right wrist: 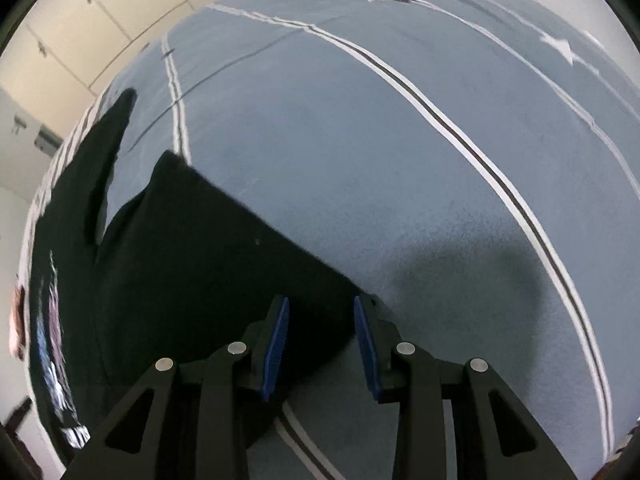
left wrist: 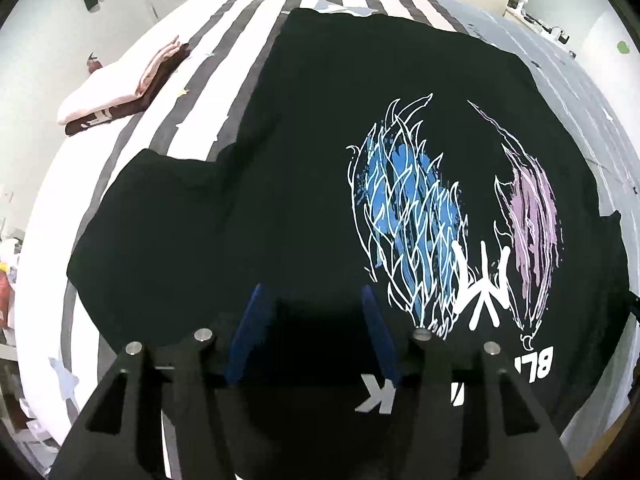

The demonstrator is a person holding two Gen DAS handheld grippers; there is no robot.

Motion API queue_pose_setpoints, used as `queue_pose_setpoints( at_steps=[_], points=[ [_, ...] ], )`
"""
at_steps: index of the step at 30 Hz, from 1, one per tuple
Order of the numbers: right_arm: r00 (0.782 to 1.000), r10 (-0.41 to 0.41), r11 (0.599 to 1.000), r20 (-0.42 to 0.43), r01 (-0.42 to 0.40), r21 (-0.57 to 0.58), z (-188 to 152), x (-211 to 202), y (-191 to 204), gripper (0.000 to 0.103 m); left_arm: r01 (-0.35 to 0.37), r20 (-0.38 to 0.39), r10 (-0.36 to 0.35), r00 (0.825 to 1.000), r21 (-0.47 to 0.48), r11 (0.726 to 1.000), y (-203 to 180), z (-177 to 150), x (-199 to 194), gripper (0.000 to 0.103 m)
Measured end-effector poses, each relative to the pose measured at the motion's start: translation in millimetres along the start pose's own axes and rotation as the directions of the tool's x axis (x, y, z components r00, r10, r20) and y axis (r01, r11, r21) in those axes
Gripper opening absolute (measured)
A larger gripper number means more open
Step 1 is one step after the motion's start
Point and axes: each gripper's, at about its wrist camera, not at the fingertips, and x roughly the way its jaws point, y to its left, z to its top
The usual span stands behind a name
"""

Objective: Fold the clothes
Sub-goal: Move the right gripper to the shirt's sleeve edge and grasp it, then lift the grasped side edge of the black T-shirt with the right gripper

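1. A black T-shirt (left wrist: 304,152) with a blue, white and lilac flame print lies spread flat on a bed covered by a striped sheet (left wrist: 240,40).
2. The left gripper (left wrist: 312,300) points down over the shirt's near edge, blue pads parted, nothing pinched between them.
3. The right gripper (right wrist: 320,308) hangs over the shirt's right sleeve, at its corner; its jaws stand narrowly apart, cloth below them, not clamped.
4. A small pile of folded clothes (left wrist: 120,88) rests far left on the bed.
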Motion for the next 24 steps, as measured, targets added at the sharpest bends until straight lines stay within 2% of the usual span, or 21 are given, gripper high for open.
queue_pose_setpoints(
  at_steps=[2, 5, 9, 14, 17, 18, 21, 24],
  points=[
    [1.0, 0.012, 1.0, 0.005, -0.012, 0.019, 0.8, -1.2, -4.3, 0.031, 0.006, -0.004, -0.006, 1.0, -0.011, 1.0, -0.8, -2.9, -1.8, 0.049],
    [0.999, -0.043, 0.999, 0.014, 0.042, 0.019, -2.3, -5.5, -11.3, 0.031, 0.014, -0.006, -0.014, 1.0, -0.017, 1.0, -2.8, -6.8, -5.3, 0.049],
    [1.0, 0.005, 0.999, -0.012, -0.005, 0.054, -8.9, -5.4, -16.5, 0.032, 0.02, -0.007, -0.02, 1.0, -0.009, 1.0, -4.2, -10.9, -7.1, 0.049],
    [0.999, 0.035, 0.999, -0.042, -0.034, 0.026, -12.5, 3.1, 5.1, 0.033, 0.018, -0.015, -0.019, 1.0, -0.019, 1.0, 1.0, -14.2, -7.4, 0.049],
    [0.999, 0.027, 0.998, -0.036, -0.025, 0.065, -8.7, 7.9, -0.1, 0.022, 0.02, -0.01, -0.02, 1.0, -0.023, 1.0, 6.0, -14.5, -10.5, 0.049],
    [0.999, 0.033, 0.996, -0.037, -0.03, 0.082, -7.5, 8.2, -3.4, 0.01, 0.018, -0.007, -0.018, 1.0, -0.021, 1.0, 7.8, -14.4, -11.9, 0.049],
    [0.998, 0.05, 0.99, -0.04, -0.044, 0.133, -3.9, 9.1, -13.2, 0.006, 0.011, 0.001, -0.011, 1.0, -0.02, 1.0, 15.4, -14.9, -14.4, 0.049],
    [0.999, -0.006, 0.999, -0.041, 0.007, 0.041, -1.6, 5.6, 1.3, 0.003, 0.017, 0.009, -0.016, 1.0, -0.038, 0.999, 27.0, -18.3, -15.8, 0.049]
  ],
)
